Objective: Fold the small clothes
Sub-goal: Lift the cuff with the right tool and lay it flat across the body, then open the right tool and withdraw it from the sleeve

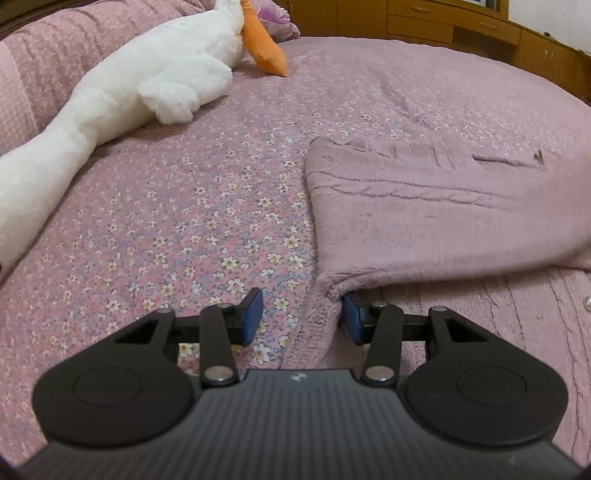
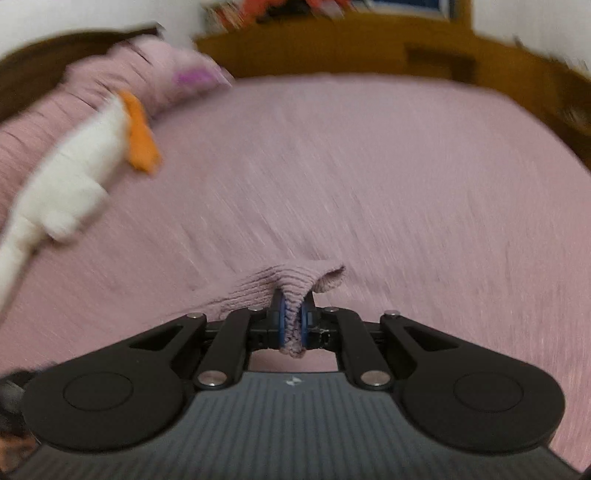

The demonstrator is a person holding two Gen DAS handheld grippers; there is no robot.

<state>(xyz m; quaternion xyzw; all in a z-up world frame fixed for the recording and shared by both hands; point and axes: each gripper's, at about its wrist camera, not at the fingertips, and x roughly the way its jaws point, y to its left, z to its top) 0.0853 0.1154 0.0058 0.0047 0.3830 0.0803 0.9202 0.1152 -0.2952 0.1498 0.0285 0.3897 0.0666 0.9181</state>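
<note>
A mauve knit garment (image 1: 424, 221) lies partly folded on the floral bedspread (image 1: 207, 229) in the left wrist view, its top layer turned over. My left gripper (image 1: 301, 317) is open, low over the bed, with the garment's near folded edge lying between the blue pads and against the right one. In the blurred right wrist view my right gripper (image 2: 293, 325) is shut on a ribbed edge of the same garment (image 2: 288, 284) and holds it above the bed.
A long white plush goose (image 1: 122, 96) with an orange beak (image 1: 267, 51) lies along the left side of the bed, also in the right wrist view (image 2: 74, 184). Pillows (image 2: 147, 74) sit at the head. Wooden cabinets (image 1: 461, 26) stand beyond the far edge.
</note>
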